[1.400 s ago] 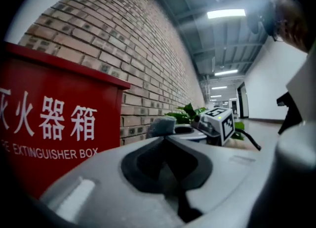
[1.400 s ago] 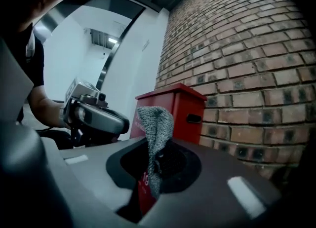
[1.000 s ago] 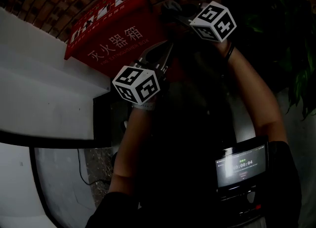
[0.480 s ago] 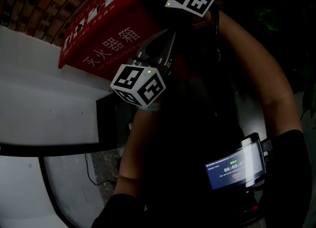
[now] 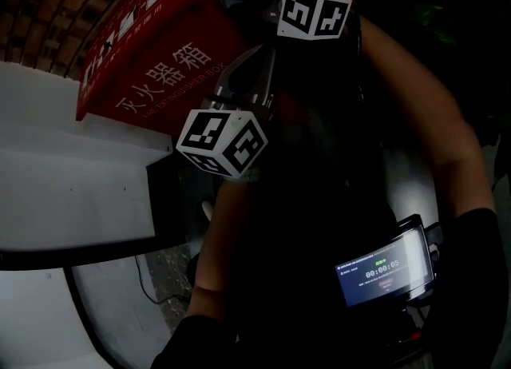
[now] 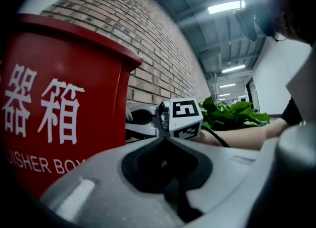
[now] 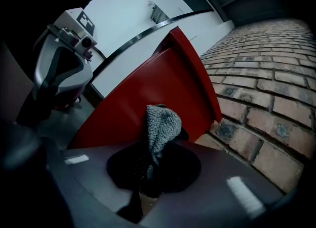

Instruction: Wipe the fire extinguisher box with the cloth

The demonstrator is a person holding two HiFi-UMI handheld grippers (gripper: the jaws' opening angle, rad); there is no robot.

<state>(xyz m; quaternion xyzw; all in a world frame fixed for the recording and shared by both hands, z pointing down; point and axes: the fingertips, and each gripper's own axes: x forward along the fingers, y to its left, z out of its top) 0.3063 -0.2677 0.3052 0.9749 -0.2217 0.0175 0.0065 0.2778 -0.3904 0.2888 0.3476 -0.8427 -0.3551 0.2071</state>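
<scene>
Fingers, right: the fingers of the right gripper [image 7: 155, 145] are clamped on a grey knitted cloth [image 7: 160, 123], whose free end stands up ahead of them.
Fingers, left: the left gripper [image 6: 165, 140] has its fingers together, with nothing between them.
Box: the red, white-lettered fire extinguisher box [image 7: 148, 84] stands against a brown brick wall [image 7: 276, 98], at the far left in the head view.
Cloth to box: the red panel lies straight ahead of the cloth, just beyond its tip (contact I cannot confirm); the wall is close on the right.
Long axis: the panel's raised edge runs from beside the wall away to the far left, so wiping strokes would likely follow it.
Nearer hand: the right, which carries the cloth; the left hangs beside the box's lettered front.
</scene>
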